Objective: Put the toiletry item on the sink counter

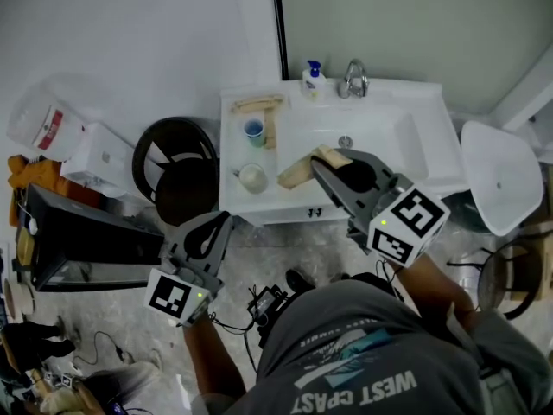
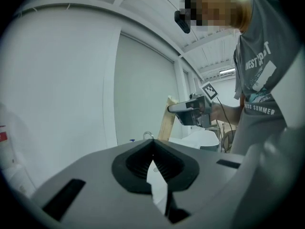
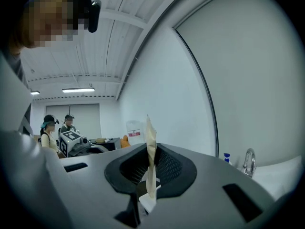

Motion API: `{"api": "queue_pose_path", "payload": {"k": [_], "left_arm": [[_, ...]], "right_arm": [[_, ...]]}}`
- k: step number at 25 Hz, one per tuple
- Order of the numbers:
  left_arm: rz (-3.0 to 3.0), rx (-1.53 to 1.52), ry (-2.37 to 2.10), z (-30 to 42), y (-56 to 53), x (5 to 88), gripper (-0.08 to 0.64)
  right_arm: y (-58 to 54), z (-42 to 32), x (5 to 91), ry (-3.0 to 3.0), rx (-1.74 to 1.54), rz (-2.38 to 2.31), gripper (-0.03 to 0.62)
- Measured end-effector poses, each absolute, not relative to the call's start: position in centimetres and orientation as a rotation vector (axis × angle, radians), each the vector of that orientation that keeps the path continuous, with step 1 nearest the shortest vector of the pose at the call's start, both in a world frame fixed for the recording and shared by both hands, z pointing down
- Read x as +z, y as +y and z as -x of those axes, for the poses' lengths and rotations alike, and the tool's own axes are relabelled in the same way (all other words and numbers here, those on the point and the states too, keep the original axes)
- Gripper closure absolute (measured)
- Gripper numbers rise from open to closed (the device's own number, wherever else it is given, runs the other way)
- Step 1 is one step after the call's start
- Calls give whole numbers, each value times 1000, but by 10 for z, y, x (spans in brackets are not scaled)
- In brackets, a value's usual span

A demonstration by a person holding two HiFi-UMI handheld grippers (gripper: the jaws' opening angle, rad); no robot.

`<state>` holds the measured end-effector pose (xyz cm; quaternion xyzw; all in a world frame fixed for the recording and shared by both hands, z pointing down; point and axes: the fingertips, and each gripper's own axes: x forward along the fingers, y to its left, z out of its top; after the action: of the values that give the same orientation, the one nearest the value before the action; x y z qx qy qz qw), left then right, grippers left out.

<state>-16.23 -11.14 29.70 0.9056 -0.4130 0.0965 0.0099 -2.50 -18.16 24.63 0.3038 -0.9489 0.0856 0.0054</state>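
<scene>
- Here, the right tongs [image 1: 318, 167] are pinched on a flat tan toiletry packet [image 1: 294, 173]. In the right gripper view the packet [image 3: 150, 132] stands edge-on between the black pads of those tongs [image 3: 151, 149].
- The packet is held over the front of the white sink bench [image 1: 380, 93], just left of the basin drain. Whether it touches the bench cannot be told.
- The left tongs [image 1: 223, 223] hang low, in front of the bench and off its left corner. In the left gripper view they [image 2: 153, 149] are pressed together with nothing between them.
- On the bench stand a chrome faucet [image 1: 354, 78] and, just beside it, a small bottle with a blue top [image 1: 311, 79]; its label is too small to read.
- A blue cup [image 1: 254, 130] and a white round cup [image 1: 252, 177] stand on the bench's left side.
- The person's grey shirt [image 1: 363, 379] reads "WEST COAST" in the head view; the left gripper view shows "SUMMER" on it.
- A white container [image 1: 47, 126] at far left carries a red label, unreadable.
</scene>
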Motion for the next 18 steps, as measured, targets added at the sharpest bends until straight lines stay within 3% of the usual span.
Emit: {"api": "queue_pose_path", "payload": {"k": [18], "left_arm": [[-2837, 221, -1263, 209, -132, 307, 558]], "right_arm": [[-203, 85, 250, -2939, 237, -927, 540]]}}
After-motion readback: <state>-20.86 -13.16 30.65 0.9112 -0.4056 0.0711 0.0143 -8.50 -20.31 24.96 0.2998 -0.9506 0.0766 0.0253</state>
